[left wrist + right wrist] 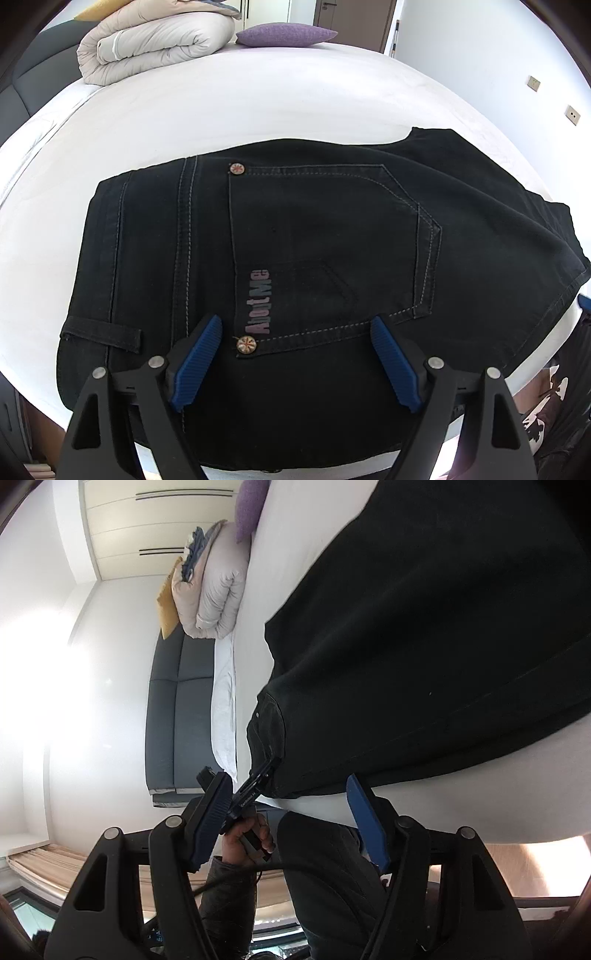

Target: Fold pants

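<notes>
— Where are the pants?

— The pants (314, 258) lie folded on the white bed (258, 96), at its near edge, back pocket (332, 243) up with the "AboutMe" print showing. A belt loop (103, 334) sits at the near left.

— And your left gripper?

— My left gripper (295, 363) hovers over the near part of the pants, jaws spread wide, holding nothing. A rivet (246, 345) shows between its blue pads (197, 363).

— The right one?

— My right gripper (291, 819) is also wide open and empty, off the near edge of the bed beside the pants' hem. From its camera I see my left hand (247, 840) gripping the other tool.

— Anything else on the bed?

— A rolled duvet (155, 44) and a purple pillow (286, 35) at the far end, well apart from the pants.
</notes>
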`<state>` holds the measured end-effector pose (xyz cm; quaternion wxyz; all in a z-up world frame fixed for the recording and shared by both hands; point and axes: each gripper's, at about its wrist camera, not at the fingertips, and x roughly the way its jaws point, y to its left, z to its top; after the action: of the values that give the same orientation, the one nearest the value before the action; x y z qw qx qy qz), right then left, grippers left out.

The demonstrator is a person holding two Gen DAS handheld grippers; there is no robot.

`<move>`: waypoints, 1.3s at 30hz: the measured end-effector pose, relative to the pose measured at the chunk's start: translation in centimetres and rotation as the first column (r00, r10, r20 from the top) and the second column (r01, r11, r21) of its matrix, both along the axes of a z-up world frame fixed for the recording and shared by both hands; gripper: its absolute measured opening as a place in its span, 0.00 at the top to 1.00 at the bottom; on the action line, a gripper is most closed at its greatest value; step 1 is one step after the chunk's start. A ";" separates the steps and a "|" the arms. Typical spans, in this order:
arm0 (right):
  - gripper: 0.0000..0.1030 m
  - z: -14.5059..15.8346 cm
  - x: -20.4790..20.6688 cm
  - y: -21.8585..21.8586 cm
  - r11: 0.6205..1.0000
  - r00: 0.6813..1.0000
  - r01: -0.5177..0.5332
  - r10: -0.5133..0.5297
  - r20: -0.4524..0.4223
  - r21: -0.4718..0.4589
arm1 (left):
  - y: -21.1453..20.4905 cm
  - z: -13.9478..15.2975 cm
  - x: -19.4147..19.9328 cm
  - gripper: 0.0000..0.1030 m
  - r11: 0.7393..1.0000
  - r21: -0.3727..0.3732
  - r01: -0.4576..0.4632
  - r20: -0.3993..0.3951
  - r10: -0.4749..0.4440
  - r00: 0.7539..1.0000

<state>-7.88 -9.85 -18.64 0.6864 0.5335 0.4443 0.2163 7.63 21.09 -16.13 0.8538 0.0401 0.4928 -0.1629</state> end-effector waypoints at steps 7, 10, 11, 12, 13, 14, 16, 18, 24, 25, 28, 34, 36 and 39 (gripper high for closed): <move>0.40 -4.4 1.0 3.1 0.998 0.996 -0.035 0.038 -0.084 0.043 | -1.2 0.2 -0.5 0.16 1.000 -0.002 -0.004 0.007 0.004 1.000; 0.40 -5.4 1.9 3.9 0.998 0.995 -0.030 0.035 -0.095 0.059 | -1.5 0.2 -0.6 0.16 1.000 0.000 -0.005 0.008 0.005 1.000; 0.40 -5.4 1.9 4.1 0.998 0.994 -0.033 0.039 -0.099 0.058 | -1.5 0.2 -0.6 0.16 1.000 0.000 -0.004 0.008 0.004 1.000; 0.40 -5.4 1.5 4.0 0.998 0.994 -0.036 0.041 -0.100 0.057 | -1.6 0.3 -0.7 0.16 1.000 0.000 -0.004 0.008 0.004 1.000; 0.40 -5.5 0.8 3.8 0.998 0.994 -0.037 0.042 -0.103 0.053 | -1.7 0.3 -0.7 0.16 1.000 0.000 -0.005 0.008 0.005 1.000; 0.40 -5.6 0.8 3.9 0.998 0.993 -0.036 0.041 -0.110 0.054 | -1.7 0.3 -0.7 0.16 1.000 0.002 -0.004 0.008 0.004 1.000; 0.46 -5.5 0.6 3.1 0.998 0.991 -0.034 0.041 -0.125 0.062 | -1.9 0.3 -0.7 0.16 1.000 0.007 -0.006 0.007 0.006 1.000; 0.66 -5.9 1.0 3.4 0.998 0.989 -0.036 0.044 -0.143 0.059 | -2.0 0.4 -0.7 0.16 1.000 0.008 -0.006 0.006 0.006 1.000; 0.98 -7.2 1.0 3.6 0.999 0.984 -0.042 0.047 -0.175 0.028 | -2.0 0.4 -0.8 0.16 1.000 0.008 -0.005 0.006 0.005 1.000; 0.98 -7.0 0.8 3.6 0.999 0.985 -0.051 0.052 -0.167 0.007 | -2.2 0.4 -0.7 0.15 1.000 0.010 -0.005 0.006 0.005 1.000; 0.98 -6.3 0.1 3.6 0.997 0.988 -0.063 0.057 -0.147 -0.035 | -2.4 0.3 -0.8 0.15 1.000 0.013 -0.002 0.004 0.002 1.000; 0.99 -6.1 -2.3 2.9 0.996 0.991 -0.064 0.055 -0.124 -0.069 | -2.3 0.3 -0.9 0.15 1.000 0.017 0.016 0.000 -0.016 1.000; 0.99 -6.1 -2.6 3.0 0.995 0.991 -0.062 0.053 -0.119 -0.075 | -2.3 0.3 -1.0 0.15 1.000 0.022 0.015 0.000 -0.015 1.000; 0.99 -6.0 -2.9 2.2 0.994 0.992 -0.064 0.055 -0.111 -0.085 | -2.2 0.6 -1.2 0.15 1.000 0.015 0.003 0.007 -0.003 1.000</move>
<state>-10.75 -7.62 -24.63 0.6773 0.5001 0.5060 0.1874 6.43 18.88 -15.56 0.8551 0.0479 0.4908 -0.1601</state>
